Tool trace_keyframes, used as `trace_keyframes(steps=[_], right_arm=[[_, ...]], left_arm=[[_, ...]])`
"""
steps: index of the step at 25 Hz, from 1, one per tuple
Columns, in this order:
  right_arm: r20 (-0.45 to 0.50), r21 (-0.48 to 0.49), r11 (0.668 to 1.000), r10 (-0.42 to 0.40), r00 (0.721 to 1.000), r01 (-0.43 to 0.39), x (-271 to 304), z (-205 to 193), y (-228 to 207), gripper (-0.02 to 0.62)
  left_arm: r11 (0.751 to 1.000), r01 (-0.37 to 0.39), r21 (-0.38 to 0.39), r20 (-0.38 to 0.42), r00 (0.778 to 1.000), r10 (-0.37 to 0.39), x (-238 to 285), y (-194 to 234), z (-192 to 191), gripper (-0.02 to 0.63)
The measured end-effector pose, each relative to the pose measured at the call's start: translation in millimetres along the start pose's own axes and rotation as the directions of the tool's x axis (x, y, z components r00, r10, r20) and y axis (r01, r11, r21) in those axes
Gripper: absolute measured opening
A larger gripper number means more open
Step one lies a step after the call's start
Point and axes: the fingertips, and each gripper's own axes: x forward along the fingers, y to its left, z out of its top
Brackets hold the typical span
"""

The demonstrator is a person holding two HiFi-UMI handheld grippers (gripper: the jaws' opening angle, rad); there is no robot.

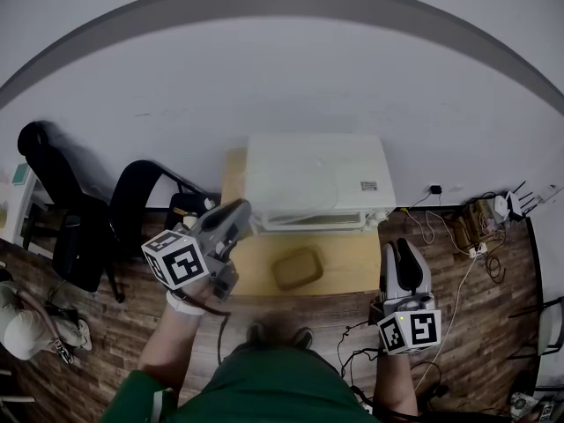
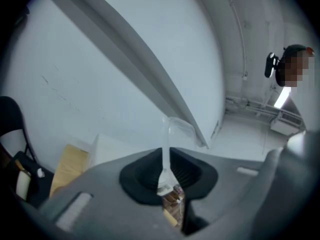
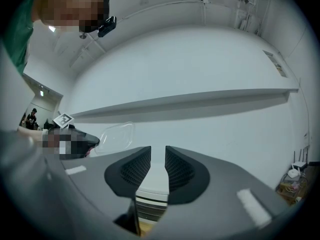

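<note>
Grip of your left claw (image 1: 236, 211) is tight on the edge of a clear plastic lid (image 2: 176, 129), held in the air before the white box (image 1: 352, 170) at the back of the bench (image 1: 348, 271). Your right claw (image 3: 158, 166) has only a narrow gap between its jaws and holds nothing, at the right end of the bench. A brown tray (image 1: 296, 268) lies on the bench between both claws.

Left gripper (image 2: 165, 170): jaws pressing together on the clear plastic lid (image 2: 177, 130), which is standing edge-on above them. White box (image 2: 107, 150), wooden worktop (image 2: 70, 164) and black chair (image 2: 10, 129) sitting left of the lid.
</note>
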Motion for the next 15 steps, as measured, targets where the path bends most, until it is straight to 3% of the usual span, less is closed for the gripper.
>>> trace_keyframes(steps=[15], right_arm=[[-0.008, -0.004, 1.000, 0.017, 1.000, -0.017, 3.8, -1.1, -7.0, 0.089]], left_arm=[[1.000, -0.009, -0.006, 0.004, 1.000, 0.009, 4.6, -1.5, -3.5, 0.041]])
